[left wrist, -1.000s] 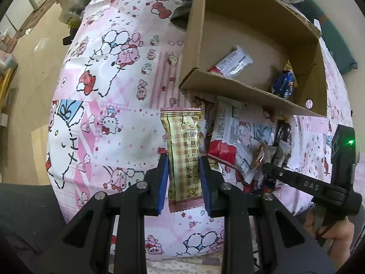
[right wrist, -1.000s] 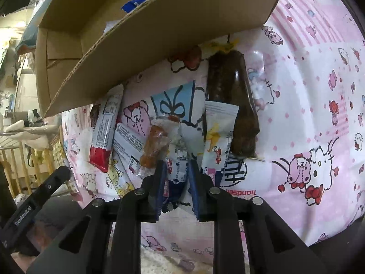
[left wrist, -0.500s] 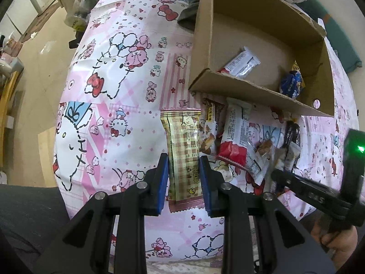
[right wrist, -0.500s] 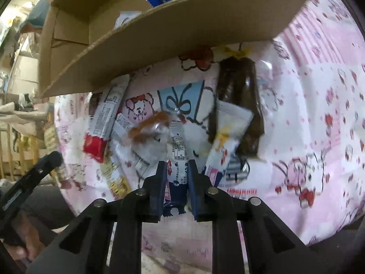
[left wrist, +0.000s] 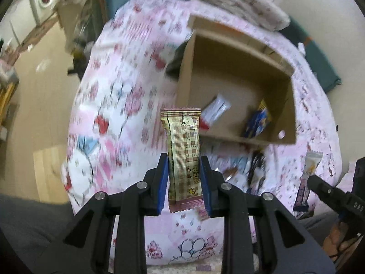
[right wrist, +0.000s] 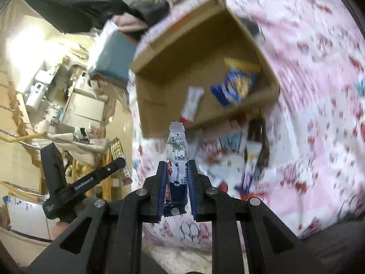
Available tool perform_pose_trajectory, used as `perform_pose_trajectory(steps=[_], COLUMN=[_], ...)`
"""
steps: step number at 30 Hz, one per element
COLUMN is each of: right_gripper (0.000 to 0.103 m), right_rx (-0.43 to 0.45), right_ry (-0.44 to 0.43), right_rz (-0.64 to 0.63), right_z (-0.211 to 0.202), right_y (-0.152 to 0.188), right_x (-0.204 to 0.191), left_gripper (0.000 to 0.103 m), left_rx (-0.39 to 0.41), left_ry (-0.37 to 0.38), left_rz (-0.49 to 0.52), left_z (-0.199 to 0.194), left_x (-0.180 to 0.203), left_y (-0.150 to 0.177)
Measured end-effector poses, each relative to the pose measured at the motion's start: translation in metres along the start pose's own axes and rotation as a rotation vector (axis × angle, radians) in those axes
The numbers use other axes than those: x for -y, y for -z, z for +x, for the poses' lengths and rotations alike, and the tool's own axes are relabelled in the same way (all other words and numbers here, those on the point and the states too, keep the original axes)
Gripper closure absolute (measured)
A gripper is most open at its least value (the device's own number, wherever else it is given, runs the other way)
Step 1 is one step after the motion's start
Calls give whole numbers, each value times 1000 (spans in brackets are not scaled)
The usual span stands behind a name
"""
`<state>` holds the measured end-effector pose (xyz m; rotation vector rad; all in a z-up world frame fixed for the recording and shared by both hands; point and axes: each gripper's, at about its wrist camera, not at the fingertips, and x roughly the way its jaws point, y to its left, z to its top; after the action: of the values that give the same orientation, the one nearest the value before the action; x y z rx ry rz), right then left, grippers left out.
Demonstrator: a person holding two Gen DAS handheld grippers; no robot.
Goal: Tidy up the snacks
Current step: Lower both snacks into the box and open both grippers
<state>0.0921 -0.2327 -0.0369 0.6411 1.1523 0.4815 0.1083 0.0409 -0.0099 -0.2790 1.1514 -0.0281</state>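
Pink cartoon-print bedspread [left wrist: 127,105] under open cardboard box [left wrist: 230,86], left gripper [left wrist: 183,182] clamping beige checked wafer bar [left wrist: 183,150] aloft, right gripper [right wrist: 177,183] clamping white-blue snack pouch [right wrist: 178,157], washing machine [left wrist: 44,0] behind, loose snacks [right wrist: 255,150] on bedspread

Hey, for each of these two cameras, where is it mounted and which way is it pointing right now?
Left wrist: sits on the left gripper, looks along its fingers at the beige snack bar it clamps, with the cardboard box beyond; the right gripper shows at the right edge.
Right wrist: sits on the right gripper, looks past its clamped white-and-blue packet toward the box; the left gripper shows at left.
Shared: the box, the blue snack bag inside, the pink cartoon cloth.
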Motion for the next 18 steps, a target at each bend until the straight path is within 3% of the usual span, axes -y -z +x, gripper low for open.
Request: perform_pose_trajectory(steps=[10, 18], right_gripper=[84, 84], right_rx=[108, 117], right_ry=[-33, -24], right_rz=[-71, -39], right_z=[-19, 18], right_y=[-80, -111], right_x=[4, 26], left_gripper=[80, 80], left_rx=[93, 119], left_ry=[-15, -45], left_rz=[135, 233], left_z=[1, 37], left_x=[49, 81], left_y=[-71, -84])
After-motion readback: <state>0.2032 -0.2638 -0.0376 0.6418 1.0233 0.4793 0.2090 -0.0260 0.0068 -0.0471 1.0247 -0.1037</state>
